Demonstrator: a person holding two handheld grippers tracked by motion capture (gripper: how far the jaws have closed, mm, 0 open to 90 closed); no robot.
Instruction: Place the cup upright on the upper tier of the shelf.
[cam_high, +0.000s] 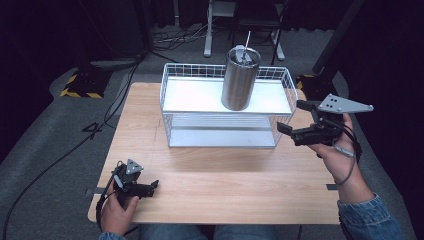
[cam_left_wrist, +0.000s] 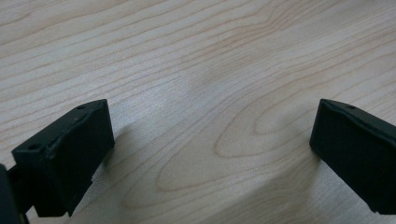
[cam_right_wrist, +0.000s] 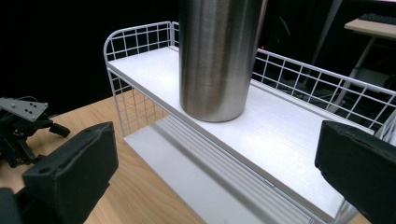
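A tall steel tumbler (cam_high: 240, 78) with a lid and straw stands upright on the top shelf of a white wire rack (cam_high: 170, 90). My right gripper (cam_high: 294, 118) hovers open at the rack's right end, a hand's width from the tumbler (cam_right_wrist: 217, 56); its jaws stand wide apart, with the rack (cam_right_wrist: 140, 44) beyond them. My left gripper (cam_high: 156, 185) rests low on the wooden table (cam_high: 215, 180) at the front left, open, with only bare wood (cam_left_wrist: 210, 93) between its jaws. The left gripper (cam_right_wrist: 21, 128) also appears far off in the right gripper view.
The rack has a lower shelf (cam_high: 220, 135) with nothing on it. Dark floor with cables (cam_high: 115, 100) and a yellow-black striped base (cam_high: 82, 82) lie beyond the table's left side. Table legs and a chair (cam_high: 240, 25) stand behind.
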